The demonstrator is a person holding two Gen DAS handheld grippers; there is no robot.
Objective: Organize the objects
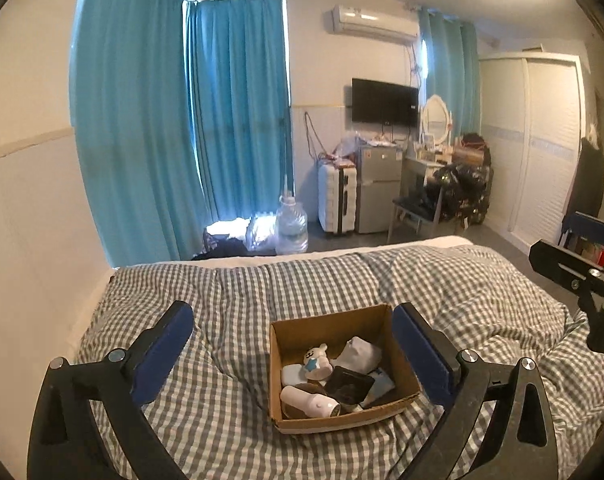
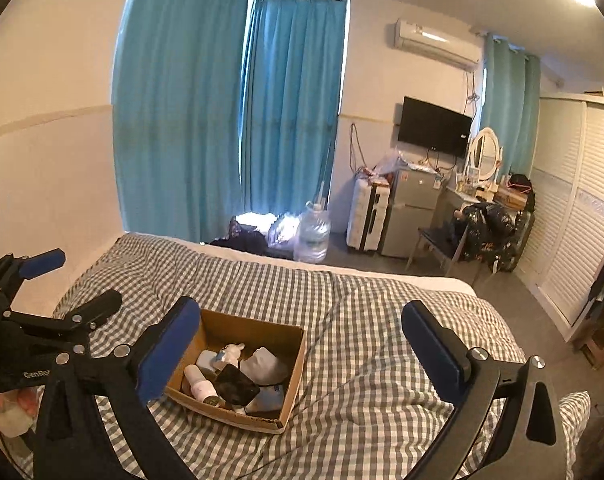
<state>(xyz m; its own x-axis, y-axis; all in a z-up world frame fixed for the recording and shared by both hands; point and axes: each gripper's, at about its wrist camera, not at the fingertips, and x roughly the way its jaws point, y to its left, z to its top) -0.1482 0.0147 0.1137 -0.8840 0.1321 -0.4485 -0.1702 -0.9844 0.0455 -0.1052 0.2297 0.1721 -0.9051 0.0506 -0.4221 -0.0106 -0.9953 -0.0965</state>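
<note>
An open cardboard box point(image 1: 378, 322) point(image 2: 293, 376) sits on the checked bed cover. Inside lie a small white bear figure point(image 1: 316, 356) point(image 2: 230, 354), a white bottle point(image 1: 308, 400) point(image 2: 199, 386), a black flat pouch point(image 1: 348, 386) point(image 2: 235, 390), a white folded cloth point(image 1: 362, 354) point(image 2: 263, 366) and other small items. My left gripper point(image 1: 291, 328) hovers over the box, jaws wide open and empty. My right gripper point(image 2: 302, 320) hangs to the right of the box, also open and empty; its left finger point(image 2: 169, 354) overlaps the box's near-left edge in view.
The grey-and-white checked bed cover point(image 1: 221, 304) point(image 2: 362, 320) fills the foreground. Beyond the bed stand blue curtains point(image 1: 141, 120), a water jug point(image 1: 290, 226), a white suitcase point(image 1: 337, 196), a small fridge point(image 1: 378, 190), a chair point(image 1: 416, 210) and a white wardrobe point(image 1: 542, 140).
</note>
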